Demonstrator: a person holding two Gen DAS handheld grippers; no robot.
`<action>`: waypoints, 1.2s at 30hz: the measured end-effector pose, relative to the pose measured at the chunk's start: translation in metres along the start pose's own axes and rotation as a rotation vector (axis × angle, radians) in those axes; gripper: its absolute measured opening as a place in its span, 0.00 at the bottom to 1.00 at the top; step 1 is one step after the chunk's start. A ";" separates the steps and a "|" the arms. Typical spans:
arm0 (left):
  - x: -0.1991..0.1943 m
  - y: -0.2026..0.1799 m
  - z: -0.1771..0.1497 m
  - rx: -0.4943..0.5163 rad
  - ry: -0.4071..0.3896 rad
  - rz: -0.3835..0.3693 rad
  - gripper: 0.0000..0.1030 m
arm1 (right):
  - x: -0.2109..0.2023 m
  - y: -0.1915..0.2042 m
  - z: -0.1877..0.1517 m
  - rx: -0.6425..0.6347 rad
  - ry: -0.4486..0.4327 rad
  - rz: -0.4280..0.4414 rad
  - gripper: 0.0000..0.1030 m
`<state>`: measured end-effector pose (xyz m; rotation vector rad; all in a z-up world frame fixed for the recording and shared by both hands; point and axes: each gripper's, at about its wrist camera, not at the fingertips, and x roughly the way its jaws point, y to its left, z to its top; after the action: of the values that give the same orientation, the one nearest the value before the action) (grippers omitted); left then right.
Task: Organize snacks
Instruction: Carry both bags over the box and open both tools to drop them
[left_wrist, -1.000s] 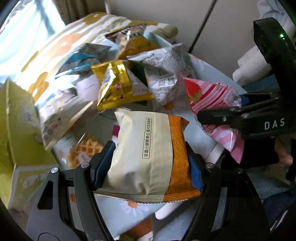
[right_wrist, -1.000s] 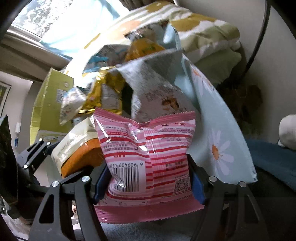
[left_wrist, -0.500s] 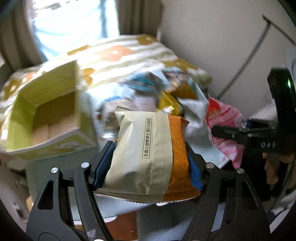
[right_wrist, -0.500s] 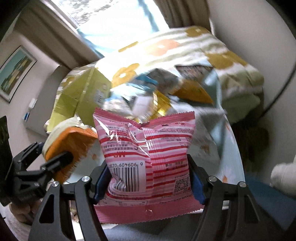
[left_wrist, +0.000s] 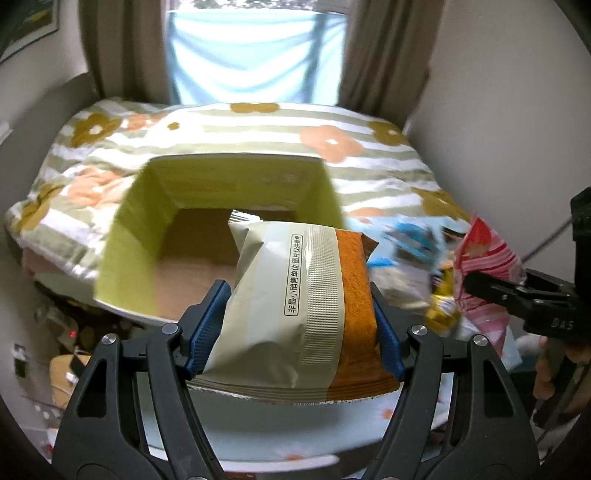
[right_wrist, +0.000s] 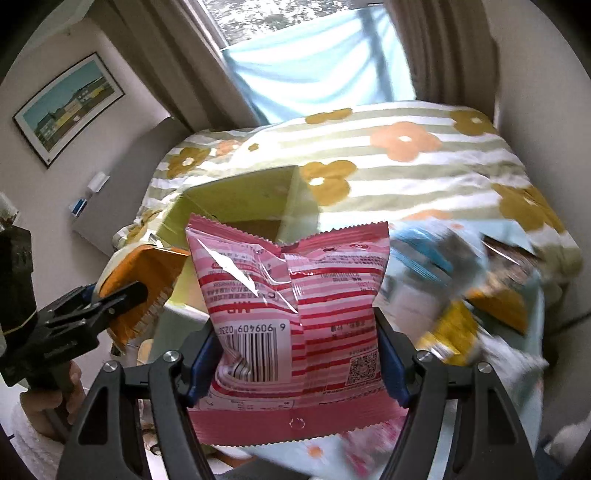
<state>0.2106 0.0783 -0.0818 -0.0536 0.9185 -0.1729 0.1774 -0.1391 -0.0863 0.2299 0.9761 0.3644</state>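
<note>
My left gripper (left_wrist: 295, 314) is shut on a cream and orange snack packet (left_wrist: 295, 314), held in the air in front of an open yellow-green cardboard box (left_wrist: 136, 221) on the bed. My right gripper (right_wrist: 295, 339) is shut on a pink striped snack packet (right_wrist: 295, 314), held up to the right of the box (right_wrist: 236, 199). The right gripper with its pink packet shows at the right of the left wrist view (left_wrist: 517, 299). The left gripper with its orange packet shows at the left of the right wrist view (right_wrist: 110, 299).
A pile of loose snack packets (left_wrist: 417, 251) lies on a pale blue flowered cloth (left_wrist: 277, 435) to the right of the box, also blurred in the right wrist view (right_wrist: 461, 295). A striped flowered bedspread (left_wrist: 258, 133) lies behind. A window with curtains (left_wrist: 255, 51) is at the back.
Both grippers have swung left and up from the snack pile, carrying their packets. The open box has come to the middle of both views and the pile has slid right.
</note>
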 end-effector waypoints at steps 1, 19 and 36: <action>0.003 0.012 0.005 -0.001 0.000 0.012 0.67 | 0.012 0.012 0.009 -0.007 0.004 0.009 0.68; 0.142 0.131 0.026 0.061 0.240 0.028 0.69 | 0.152 0.088 0.046 -0.005 0.137 -0.075 0.68; 0.106 0.133 0.015 0.079 0.201 0.115 1.00 | 0.172 0.098 0.053 -0.056 0.184 -0.087 0.68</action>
<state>0.3020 0.1910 -0.1717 0.0911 1.1116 -0.1083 0.2897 0.0183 -0.1546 0.1041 1.1514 0.3370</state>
